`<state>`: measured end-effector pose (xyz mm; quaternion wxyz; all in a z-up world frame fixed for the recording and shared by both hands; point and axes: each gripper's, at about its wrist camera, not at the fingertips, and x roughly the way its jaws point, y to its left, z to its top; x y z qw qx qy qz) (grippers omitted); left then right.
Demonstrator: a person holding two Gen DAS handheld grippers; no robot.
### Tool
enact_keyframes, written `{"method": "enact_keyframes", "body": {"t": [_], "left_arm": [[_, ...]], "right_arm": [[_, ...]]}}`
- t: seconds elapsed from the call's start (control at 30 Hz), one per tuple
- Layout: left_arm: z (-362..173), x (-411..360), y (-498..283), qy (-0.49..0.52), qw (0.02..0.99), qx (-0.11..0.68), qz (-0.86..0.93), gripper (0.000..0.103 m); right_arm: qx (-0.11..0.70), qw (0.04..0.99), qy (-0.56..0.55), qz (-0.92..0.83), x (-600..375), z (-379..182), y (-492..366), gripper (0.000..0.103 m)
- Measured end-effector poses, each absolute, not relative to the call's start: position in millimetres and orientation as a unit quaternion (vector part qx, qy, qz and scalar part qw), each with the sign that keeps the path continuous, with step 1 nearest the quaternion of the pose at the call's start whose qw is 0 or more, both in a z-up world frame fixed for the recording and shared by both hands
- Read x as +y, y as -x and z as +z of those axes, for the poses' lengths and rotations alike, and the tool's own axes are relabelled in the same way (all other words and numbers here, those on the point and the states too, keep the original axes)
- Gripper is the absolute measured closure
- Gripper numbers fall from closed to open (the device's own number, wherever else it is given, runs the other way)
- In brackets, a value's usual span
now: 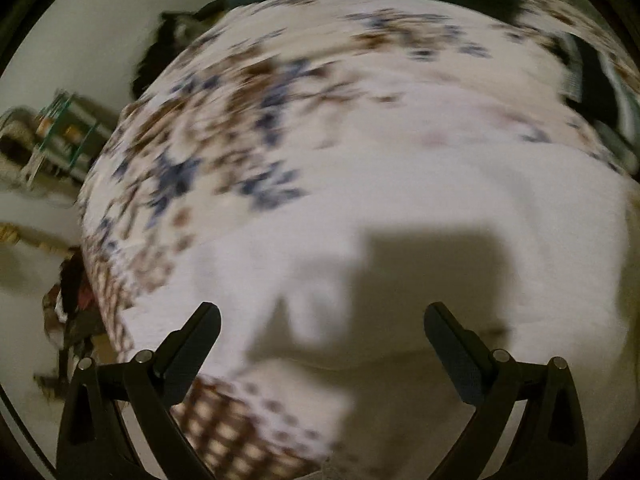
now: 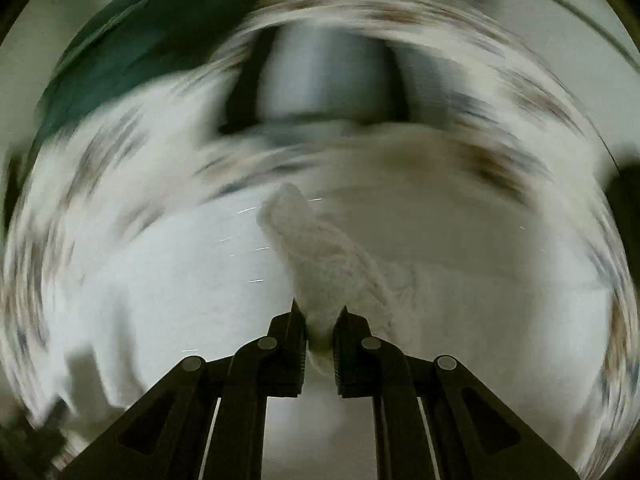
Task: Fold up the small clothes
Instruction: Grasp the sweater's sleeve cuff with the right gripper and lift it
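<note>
Right wrist view, heavily blurred, shows the right gripper (image 2: 320, 318) closed on a bunched corner of a white knitted garment (image 2: 316, 248), which rises straight ahead from between the fingers. Left wrist view shows the left gripper (image 1: 322, 320) spread wide and holding nothing, poised above a white cloth (image 1: 440, 208) lying on a floral bedspread (image 1: 248, 92). Whether cloth and garment are one item cannot be determined. Judgement: the cloth lies directly ahead of and below the free gripper, the nearer one to take an edge.
</note>
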<state>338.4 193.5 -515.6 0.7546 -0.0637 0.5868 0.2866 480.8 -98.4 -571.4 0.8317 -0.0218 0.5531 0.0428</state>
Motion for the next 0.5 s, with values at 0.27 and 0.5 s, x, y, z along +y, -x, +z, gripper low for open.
{"method": "enact_keyframes", "body": {"t": [0.27, 0.5], "left_arm": [[-523.3, 258.4, -298.5, 0.111, 0.728, 0.586, 0.339, 0.0], [-507.7, 313.3, -237.8, 0.209, 0.711, 0.574, 0.348, 0.0]], "right_arm": [[0.586, 0.792, 0.128, 0.114, 31.0, -614.7, -464.7, 0.087], [0.636, 0.762, -0.056, 0.11, -65.3, -591.3, -452.8, 0.034]]}}
